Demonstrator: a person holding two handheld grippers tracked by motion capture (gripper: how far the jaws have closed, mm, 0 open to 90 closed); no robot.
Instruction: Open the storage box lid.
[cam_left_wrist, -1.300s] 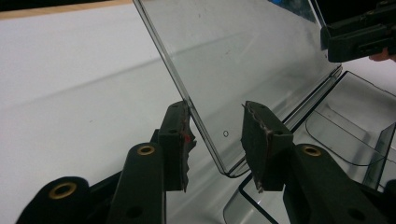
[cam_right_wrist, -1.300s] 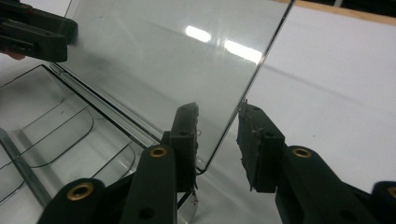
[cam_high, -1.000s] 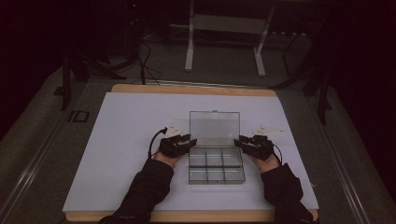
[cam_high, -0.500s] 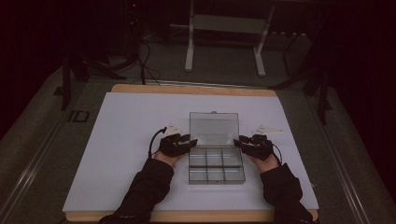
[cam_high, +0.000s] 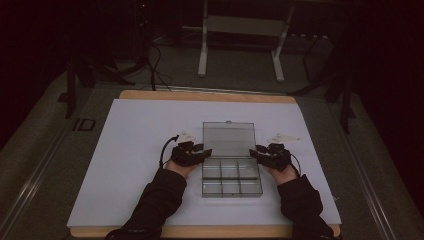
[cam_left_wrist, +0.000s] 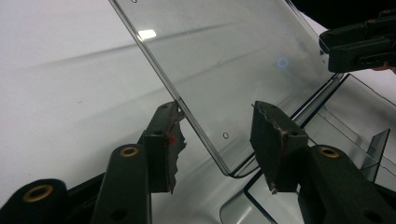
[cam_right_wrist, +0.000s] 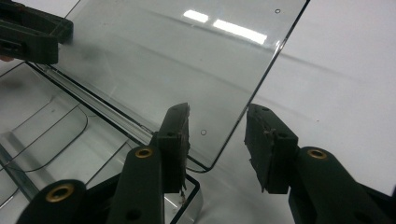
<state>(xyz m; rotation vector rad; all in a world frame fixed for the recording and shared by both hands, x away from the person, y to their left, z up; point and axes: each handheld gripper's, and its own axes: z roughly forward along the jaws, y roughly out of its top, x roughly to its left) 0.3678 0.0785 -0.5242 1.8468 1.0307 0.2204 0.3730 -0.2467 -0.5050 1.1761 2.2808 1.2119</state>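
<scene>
Right now you hold two grippers, one in each hand, and both are at one clear plastic box (cam_high: 231, 178) that sits on the white table (cam_high: 130, 145), a bit nearer the near edge than the far edge and about midway between the left and right edges. The box has one lid (cam_high: 229, 138), and it is open, tipped up and back toward the far edge. Inside the box you can count six small compartments, three in the far row and three in the near row. Your left gripper (cam_high: 201, 152) is at the left edge of the lid, close to the hinge. In the left gripper view, its two black jaws are spread apart, and the lid's edge (cam_left_wrist: 196, 126) stands in the gap between them, near the left jaw; you cannot tell if that jaw touches it. Your right gripper (cam_high: 256, 151) is at the right edge of the lid, also close to the hinge. In the right gripper view, its two jaws are spread apart too, with the lid's rounded corner (cam_right_wrist: 219, 149) in the gap and not pinched. Each gripper view shows the other gripper far off at the other side of the lid. Two dark sleeves come in from the near edge of the table.
</scene>
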